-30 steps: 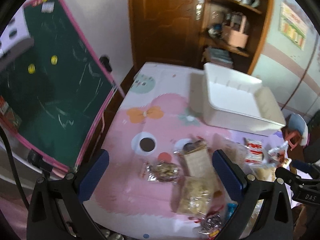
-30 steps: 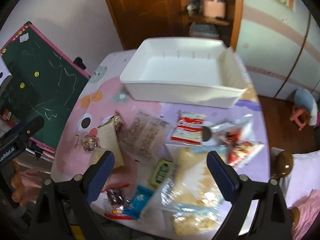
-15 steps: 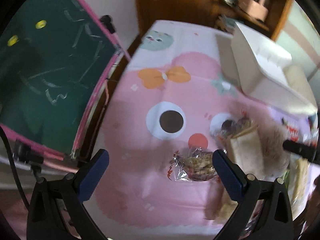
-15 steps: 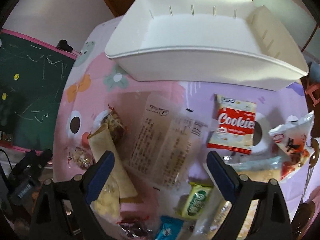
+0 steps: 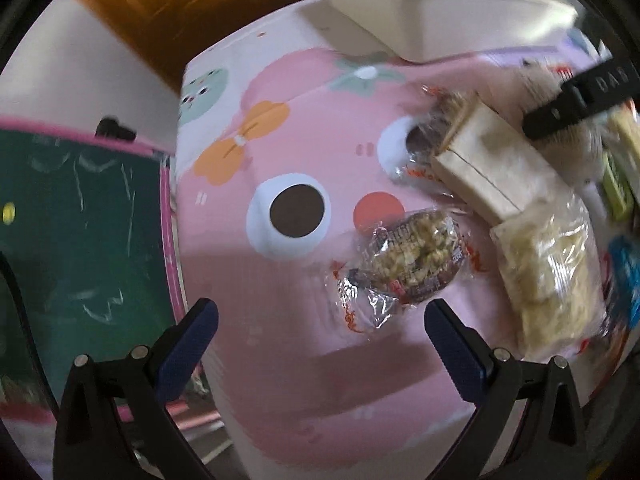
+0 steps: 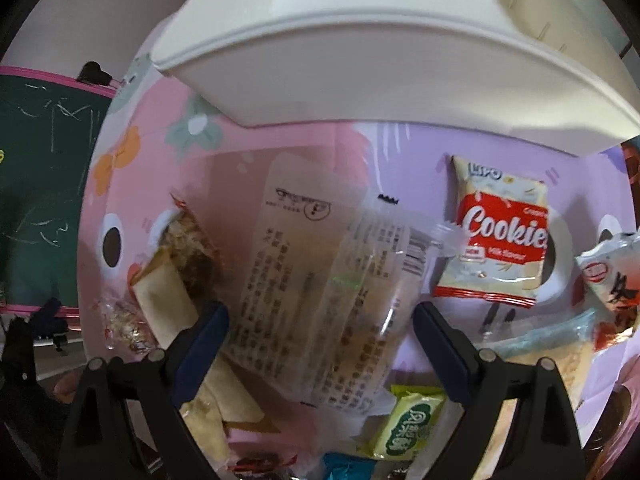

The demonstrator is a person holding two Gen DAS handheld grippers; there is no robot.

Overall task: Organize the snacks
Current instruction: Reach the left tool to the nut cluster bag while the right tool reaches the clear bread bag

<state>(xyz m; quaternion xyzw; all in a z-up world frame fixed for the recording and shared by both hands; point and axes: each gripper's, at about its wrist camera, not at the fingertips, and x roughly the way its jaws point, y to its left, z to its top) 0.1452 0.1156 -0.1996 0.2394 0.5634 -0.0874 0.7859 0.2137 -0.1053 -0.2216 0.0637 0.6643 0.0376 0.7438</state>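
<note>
Through the left wrist camera we see our left gripper (image 5: pixel 320 320) wide open, closer than before to a clear-wrapped oat cake (image 5: pixel 408 264) on the pink tablecloth (image 5: pixel 280 360), while in the right view our right gripper (image 6: pixel 320 324), likewise gaping, has dropped toward a printed clear packet (image 6: pixel 320 280) before the white bin (image 6: pixel 360 80).

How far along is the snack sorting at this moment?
Nothing looks done: the part of the white bin in view holds nothing. In hand: the left tool is open over a clear-wrapped cereal snack, the right tool open over a printed clear bag. Left: every snack, including the cookie pack, lies on the table.
</note>
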